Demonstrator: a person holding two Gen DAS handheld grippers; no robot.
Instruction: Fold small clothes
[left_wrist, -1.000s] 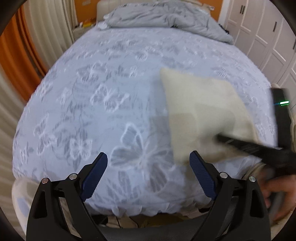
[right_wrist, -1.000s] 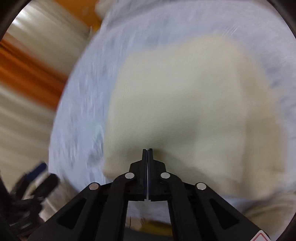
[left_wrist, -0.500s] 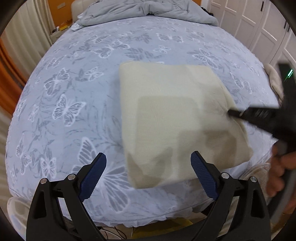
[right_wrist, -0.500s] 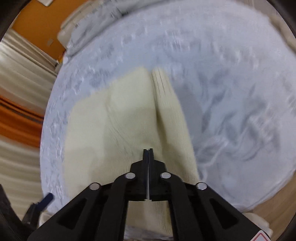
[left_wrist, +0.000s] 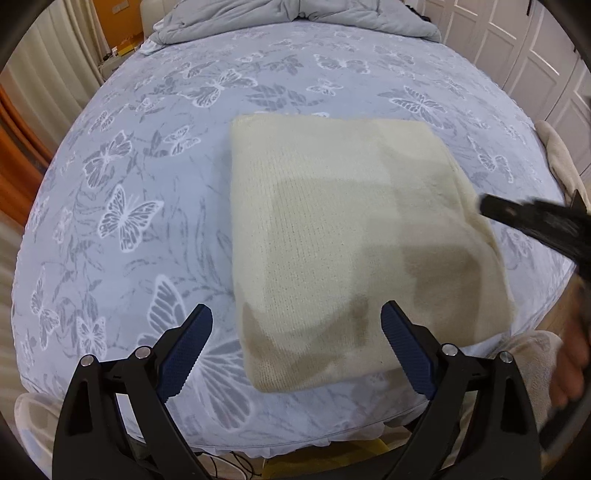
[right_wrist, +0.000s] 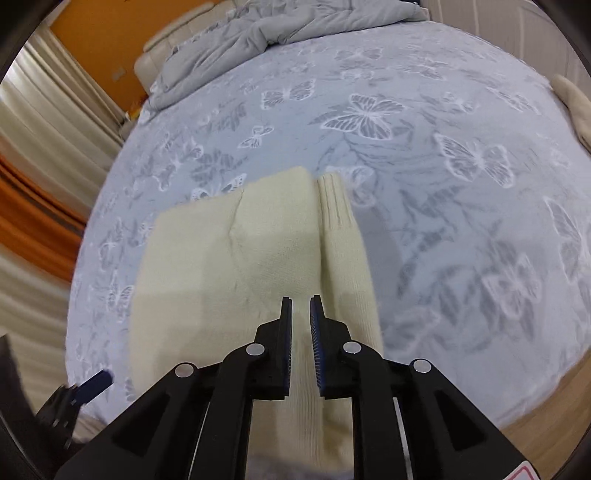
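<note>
Garment: one cream knit sweater (left_wrist: 347, 251), folded into a rough rectangle, lying flat on the bed near its front edge.
Sleeve: one ribbed-cuff sleeve (right_wrist: 341, 236) lies along the right side of the sweater body in the right wrist view – a narrow crease parts the two.
Bed: one, covered by a pale blue sheet (left_wrist: 147, 184) printed with butterflies.
Duvet: one grey duvet (left_wrist: 295, 14) bunched at the far end of the bed.
Left claw (left_wrist: 297, 349): its two blue-padded fingers stand wide apart, empty, above the near edge of the sweater.
Right claw (right_wrist: 300, 332): its two fingers are a narrow gap apart, nothing pinched between them – it is over the sweater's near right part, by the sleeve.
Other cloth: one cream piece (right_wrist: 576, 107) at the bed's right edge, well apart from the sweater.
</note>
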